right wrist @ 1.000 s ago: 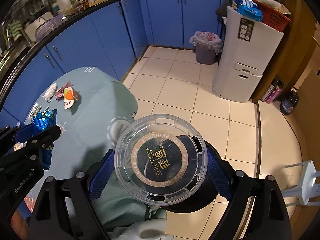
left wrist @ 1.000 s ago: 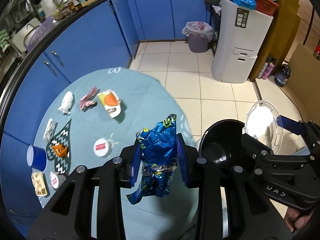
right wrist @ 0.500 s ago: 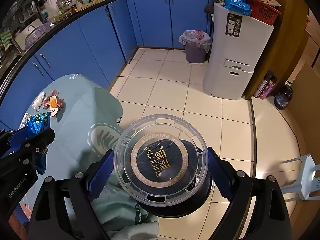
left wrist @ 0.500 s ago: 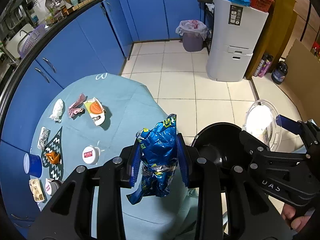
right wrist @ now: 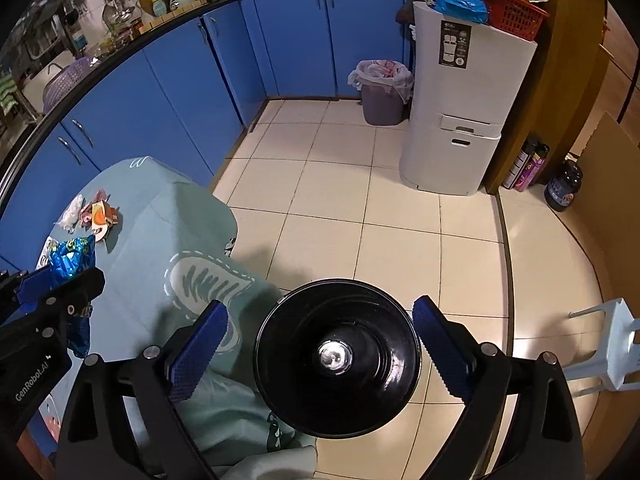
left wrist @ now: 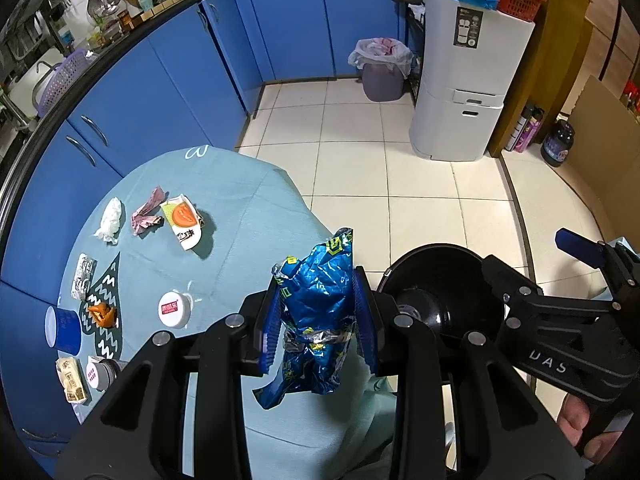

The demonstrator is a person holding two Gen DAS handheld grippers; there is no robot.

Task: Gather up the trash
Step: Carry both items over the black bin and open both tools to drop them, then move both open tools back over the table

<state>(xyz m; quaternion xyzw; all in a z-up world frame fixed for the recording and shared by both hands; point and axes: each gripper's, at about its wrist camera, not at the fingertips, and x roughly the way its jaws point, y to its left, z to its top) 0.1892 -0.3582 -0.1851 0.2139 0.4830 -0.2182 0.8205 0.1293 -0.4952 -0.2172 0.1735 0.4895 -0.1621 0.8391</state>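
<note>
The left gripper [left wrist: 318,322] has its blue pads clamped on a crumpled blue foil snack wrapper [left wrist: 316,312], which stands upright between them with a torn tail hanging below, over the near edge of the table [left wrist: 240,216] with its pale teal cloth. In the right wrist view the same wrapper [right wrist: 72,256] pokes up at the far left, above the left gripper's black body.

The right gripper [right wrist: 318,350] is spread wide with nothing between its blue pads (one pad sits either side of the bin's rim, neither touching it). Directly beneath it is the round black bin [right wrist: 338,354], on the tiled floor just beside the draped tablecloth, and a shiny round piece shows at its bottom. From the left wrist camera the bin [left wrist: 436,292] sits just right of the wrapper.

Out on the table lie a white crumpled tissue [left wrist: 110,220], a pink wrapper [left wrist: 146,216], a white packet with an orange picture [left wrist: 183,220], a silvery sachet [left wrist: 83,276], an orange scrap [left wrist: 102,314], a white round lid with a red label [left wrist: 174,309], a blue cup on its side [left wrist: 62,327], a small beige packet [left wrist: 72,380] and a small pink-labelled tub [left wrist: 98,372].

Across the floor, a lined grey waste bin [left wrist: 382,70] stands by the blue cabinets, next to a tall white appliance [left wrist: 468,80].
</note>
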